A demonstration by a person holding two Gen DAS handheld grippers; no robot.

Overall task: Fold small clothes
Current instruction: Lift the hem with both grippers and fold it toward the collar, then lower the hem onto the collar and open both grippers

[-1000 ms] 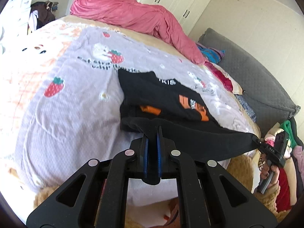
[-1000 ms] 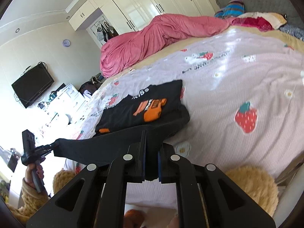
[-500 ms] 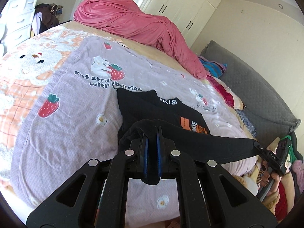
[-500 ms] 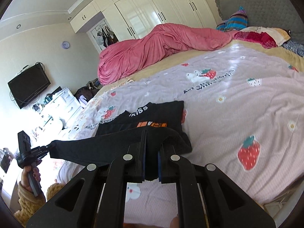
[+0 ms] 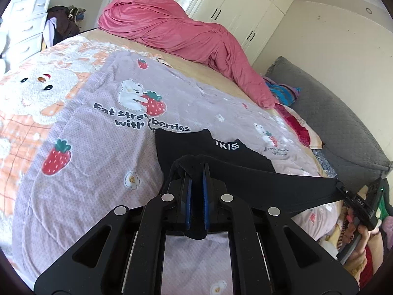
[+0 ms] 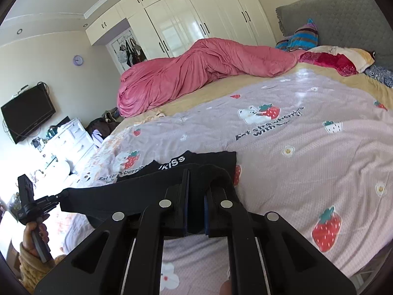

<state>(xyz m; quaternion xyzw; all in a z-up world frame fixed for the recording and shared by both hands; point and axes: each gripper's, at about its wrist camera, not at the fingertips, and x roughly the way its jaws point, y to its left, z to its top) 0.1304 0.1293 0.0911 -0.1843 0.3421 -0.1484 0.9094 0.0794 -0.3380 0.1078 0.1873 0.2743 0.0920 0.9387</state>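
A black T-shirt point(image 5: 186, 145) with white lettering at the collar lies on the lilac strawberry blanket point(image 5: 98, 172). My left gripper point(image 5: 196, 172) is shut on one corner of its lifted bottom hem. The hem stretches taut to the right, where my right gripper point(image 5: 340, 186) pinches the other corner. In the right wrist view, the right gripper point(image 6: 195, 184) is shut on the black T-shirt point(image 6: 211, 158), and the left gripper point(image 6: 60, 195) holds the far end at the left, a hand around its grip. The raised hem hangs over the shirt's body and hides its front print.
A bunched pink duvet point(image 5: 184, 29) lies across the far side of the bed. Grey headboard point(image 5: 331, 113) and pillows point(image 6: 339, 59) are at the right. A pile of clothes point(image 5: 356, 233) sits beside the bed. White drawers point(image 5: 24, 24), wardrobe point(image 6: 184, 24) and a wall TV point(image 6: 27, 113) line the room.
Both grippers have carried the black hem forward over the shirt toward its collar. The orange print, visible before, is now covered by the lifted fabric.
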